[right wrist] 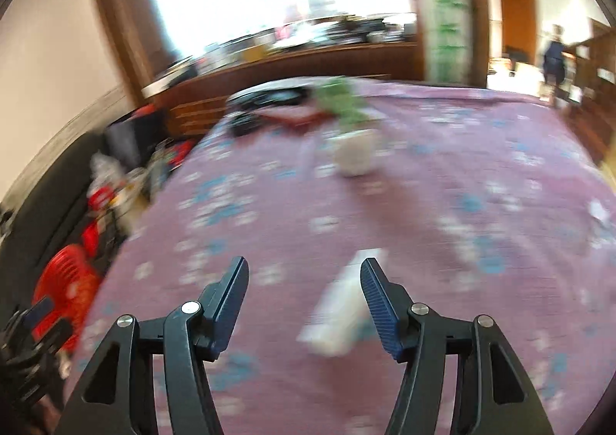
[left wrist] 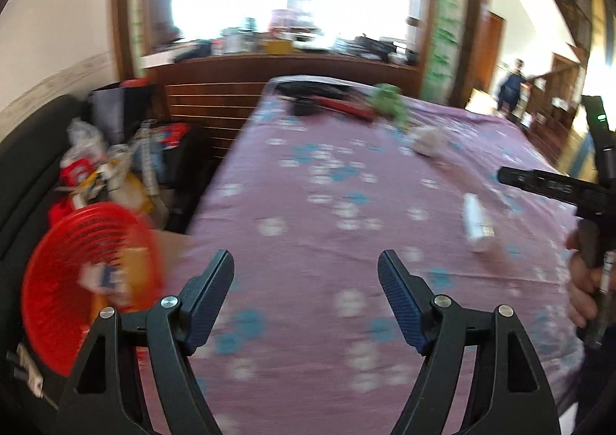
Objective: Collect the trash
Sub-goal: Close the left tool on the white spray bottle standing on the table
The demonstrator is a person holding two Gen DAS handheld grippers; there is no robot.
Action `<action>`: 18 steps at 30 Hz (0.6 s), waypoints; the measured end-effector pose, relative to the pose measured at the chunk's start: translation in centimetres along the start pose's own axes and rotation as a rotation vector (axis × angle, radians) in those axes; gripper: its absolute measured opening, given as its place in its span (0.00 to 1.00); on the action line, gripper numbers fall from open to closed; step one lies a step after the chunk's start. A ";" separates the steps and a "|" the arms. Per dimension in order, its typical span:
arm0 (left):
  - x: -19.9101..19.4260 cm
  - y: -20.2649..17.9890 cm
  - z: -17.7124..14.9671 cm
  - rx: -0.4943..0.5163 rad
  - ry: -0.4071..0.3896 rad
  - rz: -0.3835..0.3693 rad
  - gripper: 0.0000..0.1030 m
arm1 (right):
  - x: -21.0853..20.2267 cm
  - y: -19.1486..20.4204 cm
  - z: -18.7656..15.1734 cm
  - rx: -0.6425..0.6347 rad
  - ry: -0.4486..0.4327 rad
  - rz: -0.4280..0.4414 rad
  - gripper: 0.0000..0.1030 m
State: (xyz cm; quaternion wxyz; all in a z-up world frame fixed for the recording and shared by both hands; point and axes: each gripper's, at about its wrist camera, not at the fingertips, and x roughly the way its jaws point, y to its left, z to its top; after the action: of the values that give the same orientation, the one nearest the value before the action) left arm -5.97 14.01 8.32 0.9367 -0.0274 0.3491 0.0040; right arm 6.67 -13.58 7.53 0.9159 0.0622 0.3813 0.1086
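Two grippers [left wrist: 306, 269] [right wrist: 304, 277] gape over floral cloth [left wrist: 308, 184]; white tube [right wrist: 338, 311] (blurred).

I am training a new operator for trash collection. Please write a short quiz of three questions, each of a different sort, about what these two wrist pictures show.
1. True or false: the right gripper is shut on the white tube.
2. Multiple choice: the red basket is
A. in the middle of the cloth
B. beyond the left edge of the purple floral cloth
C. held in the left gripper
3. Fill in: the green plant stands in a ___ pot.

Key
1. False: the jaws are open, the tube lies on the cloth ahead of them.
2. B
3. white
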 end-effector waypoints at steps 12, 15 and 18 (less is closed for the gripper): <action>9.1 -14.8 4.0 0.103 0.229 -0.221 0.75 | 0.2 -10.3 -0.4 0.271 -0.007 0.024 0.62; 12.0 -17.4 4.1 0.150 0.278 -0.200 0.69 | 0.0 -10.8 -0.6 0.302 -0.006 0.044 0.62; 14.0 -18.9 3.7 0.182 0.323 -0.195 0.49 | 0.1 -11.1 -0.8 0.320 0.001 0.059 0.62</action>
State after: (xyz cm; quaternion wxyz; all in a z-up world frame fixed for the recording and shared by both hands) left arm 7.54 -4.78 2.86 0.8631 0.0235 0.4893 -0.1227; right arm 7.86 -24.29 4.70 0.8906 0.2183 0.3923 0.0734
